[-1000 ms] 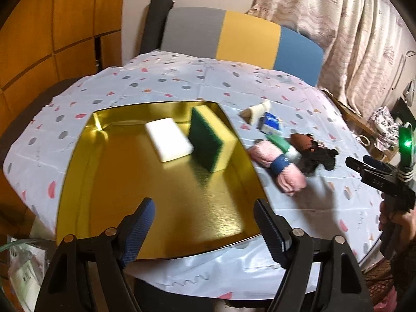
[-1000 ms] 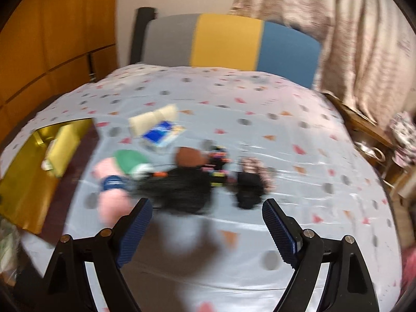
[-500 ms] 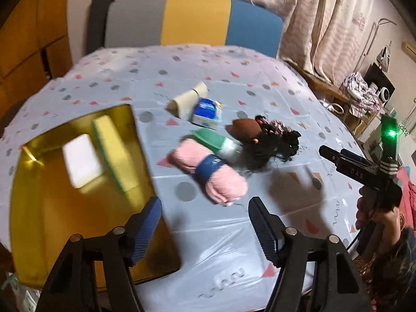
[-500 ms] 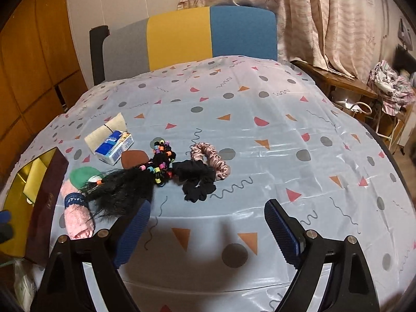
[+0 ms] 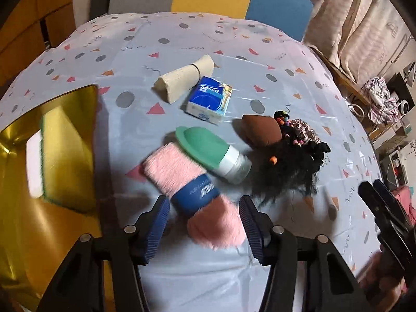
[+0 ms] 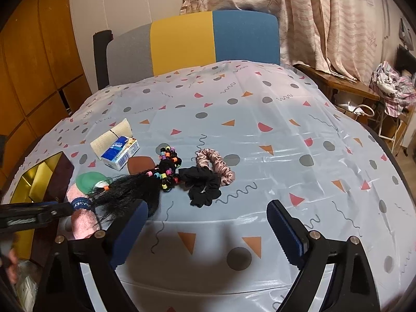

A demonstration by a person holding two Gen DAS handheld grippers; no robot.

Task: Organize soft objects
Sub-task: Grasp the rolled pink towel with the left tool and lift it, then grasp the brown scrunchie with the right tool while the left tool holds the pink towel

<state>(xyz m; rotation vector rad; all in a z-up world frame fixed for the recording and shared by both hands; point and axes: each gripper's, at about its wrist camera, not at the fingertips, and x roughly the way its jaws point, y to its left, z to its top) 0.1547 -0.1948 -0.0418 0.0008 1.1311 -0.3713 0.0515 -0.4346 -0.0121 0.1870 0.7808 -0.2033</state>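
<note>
A pink fluffy roll with a blue band (image 5: 182, 174) lies on the patterned tablecloth (image 5: 182, 273). My left gripper (image 5: 204, 223) points down over its near end, the roll lying between the closing jaws. The right finger (image 5: 249, 223) is at the fluff; the left pad still stands apart from it. My right gripper (image 6: 208, 231) hovers above bare cloth, its jaws opening with nothing between them. Just ahead of it lie a black scrunchie (image 6: 202, 187), a pink scrunchie (image 6: 215, 163) and a black hairpiece with coloured beads (image 6: 145, 184).
A gold tray (image 5: 15, 208) at the left holds a yellow-green sponge (image 5: 65, 145) and a white sponge (image 5: 32, 163). A green-capped bottle (image 5: 205, 148), brown pad (image 5: 260, 130), tissue pack (image 5: 208, 98) and beige cloth roll (image 5: 184, 78) lie beyond. A chair stands behind the table.
My left gripper has swung from above the gold tray rightwards to the pink roll, dropped closer to it, and its jaws have narrowed. The right gripper rolled, then steadied.
</note>
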